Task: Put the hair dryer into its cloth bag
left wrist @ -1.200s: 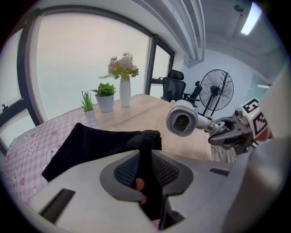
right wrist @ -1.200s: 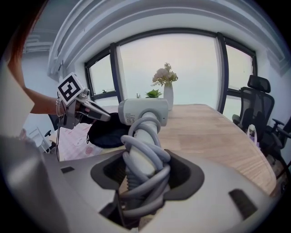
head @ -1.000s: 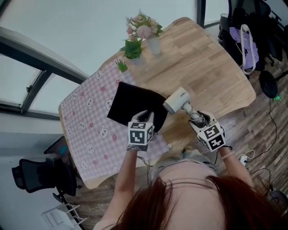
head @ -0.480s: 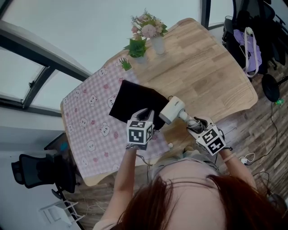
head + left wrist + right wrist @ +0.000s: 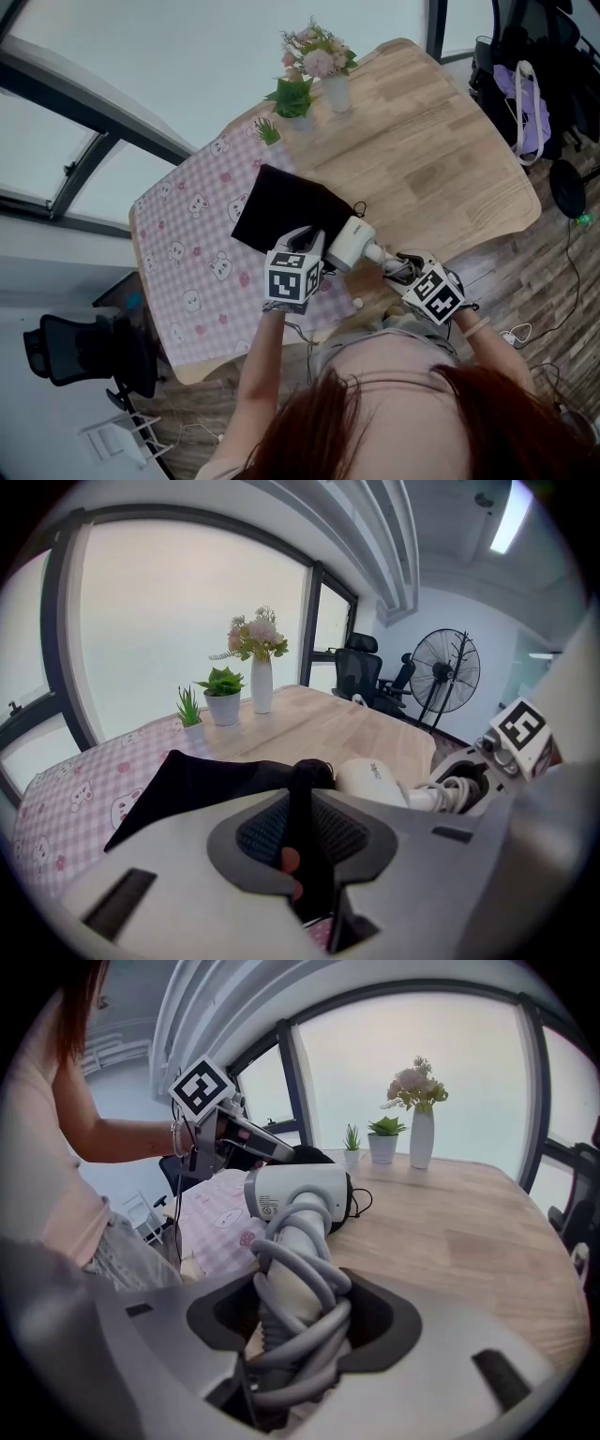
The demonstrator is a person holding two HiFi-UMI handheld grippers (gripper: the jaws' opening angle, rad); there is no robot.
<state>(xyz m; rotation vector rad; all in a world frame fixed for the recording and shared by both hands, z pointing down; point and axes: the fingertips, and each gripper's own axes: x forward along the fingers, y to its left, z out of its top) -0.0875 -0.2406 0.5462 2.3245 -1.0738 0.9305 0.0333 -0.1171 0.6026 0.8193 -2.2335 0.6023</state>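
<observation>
Worktop: a pale wooden worktop (image 5: 441, 159) with rounded corners, standing next to a large window.
Cloth: a pink checked cloth (image 5: 187, 244) printed with bears covers the worktop's left end.
Bag: a black cloth bag (image 5: 281, 211) lies partly on the pink cloth and partly on bare wood. Its near edge is lifted off the surface, and a thin drawstring (image 5: 360, 207) trails onto the wood at its right corner.
Hair dryer: the white hair dryer (image 5: 349, 242) is held up off the worktop, just right of the bag's lifted edge. Its barrel end meets the black fabric; whether any of it is inside the bag cannot be told.
Cable: a grey cable (image 5: 300, 1269) is wound in loops round the dryer's handle.
Left claw: the left claw (image 5: 302, 780) is nearly closed, pinching a fold of the bag's raised edge between its pads.
Right claw: the right claw (image 5: 295, 1288) stands wide, clamped on the cable-wrapped handle, with the barrel pointing away from it towards the bag.
Vase: a white vase (image 5: 336, 92) of pink flowers stands at the far edge of the worktop.
Plants: a potted plant (image 5: 295, 101) stands beside the vase, and a smaller plant (image 5: 269, 131) sits left of it at the edge of the pink cloth.
</observation>
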